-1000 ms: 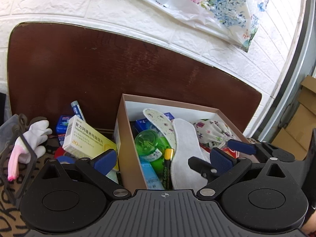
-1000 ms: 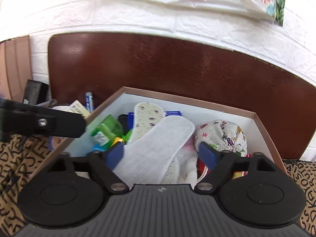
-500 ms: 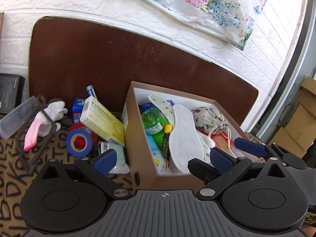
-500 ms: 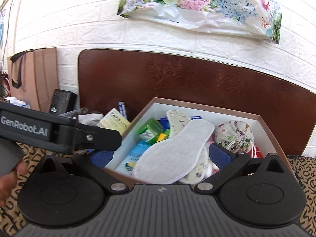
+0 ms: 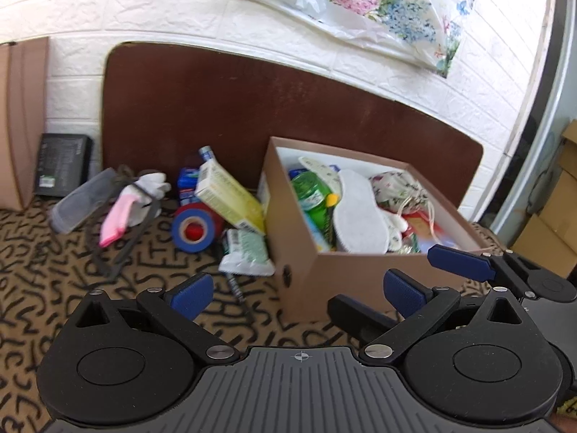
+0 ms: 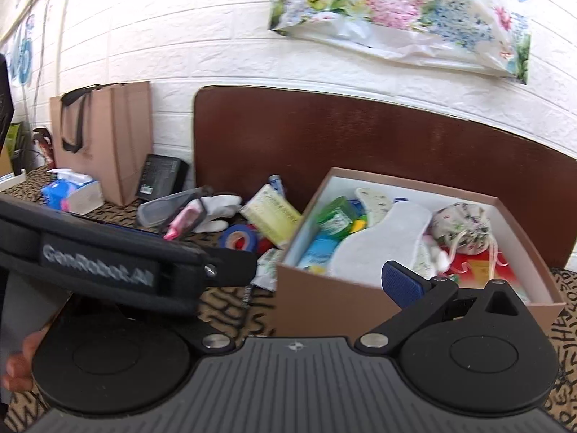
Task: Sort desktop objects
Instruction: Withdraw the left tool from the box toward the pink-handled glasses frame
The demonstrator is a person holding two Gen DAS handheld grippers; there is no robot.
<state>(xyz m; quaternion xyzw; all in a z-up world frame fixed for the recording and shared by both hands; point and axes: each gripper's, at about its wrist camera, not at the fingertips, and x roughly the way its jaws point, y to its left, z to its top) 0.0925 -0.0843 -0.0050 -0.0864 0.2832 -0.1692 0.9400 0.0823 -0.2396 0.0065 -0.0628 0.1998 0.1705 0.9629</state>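
Note:
A brown cardboard box (image 5: 346, 270) (image 6: 324, 299) holds a white insole (image 5: 359, 213) (image 6: 378, 245), a green bottle (image 5: 312, 189), a floral pouch (image 5: 400, 187) (image 6: 461, 223) and other items. Left of it on the patterned cloth lie a yellow medicine box (image 5: 230, 196) (image 6: 272, 213), a blue tape roll (image 5: 191, 231) (image 6: 238, 240), a white packet (image 5: 247, 252) and a white-and-pink glove (image 5: 133, 202). My left gripper (image 5: 295, 294) is open and empty, in front of the box. My right gripper (image 6: 299, 281) is open and empty; the left gripper's body (image 6: 108, 256) hides its left finger.
A dark wooden board (image 5: 252, 108) leans on the white brick wall behind. A clear case (image 5: 83, 198), a black box (image 5: 61, 164) and a brown paper bag (image 6: 104, 140) stand at the left. A tissue pack (image 6: 72, 191) lies far left. Cardboard cartons (image 5: 555, 209) are stacked at the right.
Both grippers have pulled back and up from the box, so more of the cloth and the loose items at the left shows. Both stayed open.

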